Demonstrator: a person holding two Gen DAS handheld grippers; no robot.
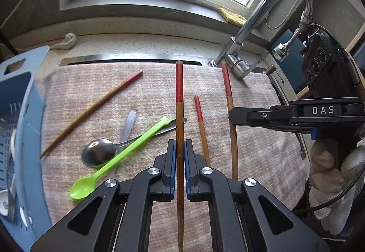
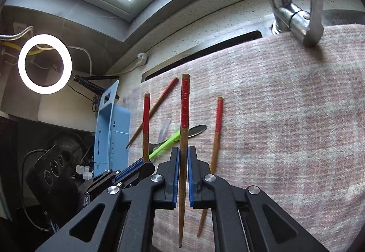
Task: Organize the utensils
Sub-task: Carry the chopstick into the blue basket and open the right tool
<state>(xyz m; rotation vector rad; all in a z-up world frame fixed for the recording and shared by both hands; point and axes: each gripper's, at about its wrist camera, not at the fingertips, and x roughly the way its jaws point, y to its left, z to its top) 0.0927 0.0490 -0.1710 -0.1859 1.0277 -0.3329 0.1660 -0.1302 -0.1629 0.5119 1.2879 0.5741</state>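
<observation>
Basket (image 1: 20, 101), blue, at the towel's (image 1: 262, 149) left edge, holds pale utensils (image 1: 6, 204).

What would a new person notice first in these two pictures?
First, each gripper is shut on one red-topped wooden chopstick: the left gripper holds one, the right gripper another. Behind them, on the pink towel over the sink, a bright green plastic spoon lies across a metal spoon, with two more chopsticks beside.

Left gripper (image 1: 180, 160) clamped tight on a chopstick (image 1: 179, 101), tilted downward. Right gripper (image 2: 181, 167) likewise clamped on a second chopstick (image 2: 184, 115). Gloved hand (image 1: 333, 174) holds the right one.
</observation>
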